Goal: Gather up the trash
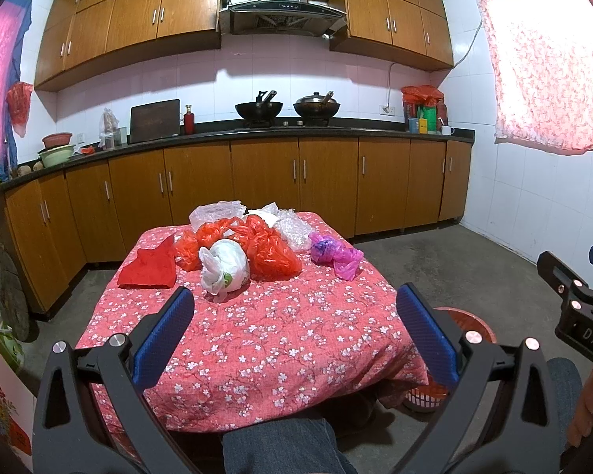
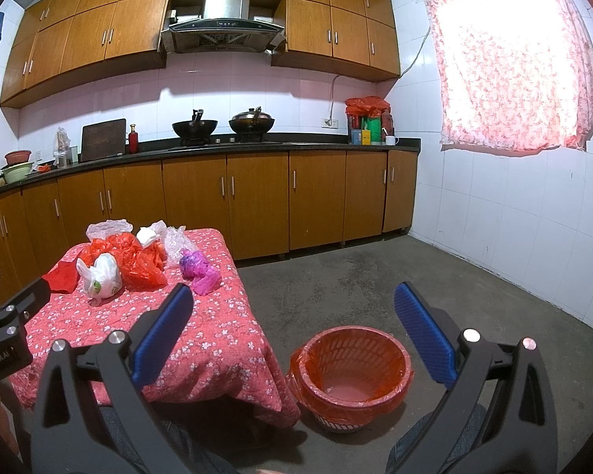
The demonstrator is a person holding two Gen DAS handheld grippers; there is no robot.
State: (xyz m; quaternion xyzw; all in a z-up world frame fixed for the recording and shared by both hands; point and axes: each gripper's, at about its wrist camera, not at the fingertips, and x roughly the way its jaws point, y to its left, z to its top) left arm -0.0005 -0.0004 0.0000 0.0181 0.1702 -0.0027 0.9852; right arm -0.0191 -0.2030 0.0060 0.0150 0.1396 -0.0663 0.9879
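The left tongs stand released, blue pads spread wide with nothing between them, held low over the near edge of the tabletop, which wears a red cloth printed with small white flowers. The right tongs are likewise released and empty, hanging over the bare concrete floor just beside the tabletop's right edge.

The trash lies bunched at the far end of the tabletop, toward 12 o'clock from the left tongs. Nearest is a knotted white bag. At its 9 o'clock lies a flat red cloth-like piece; at its 2 o'clock sprawls a heap of orange-red plastic bags, touching it. A crumpled pink-purple bag sits apart at the heap's 3 o'clock. Behind them are clear plastic wrappings, and a white crumpled wad shows in the right wrist view.

On the floor at the tabletop's near right corner stands a red basket bin lined with a thin red bag, holding nothing visible. From the right tongs it sits at about 5 o'clock, near.

Blue denim knees of the person show at the bottom.
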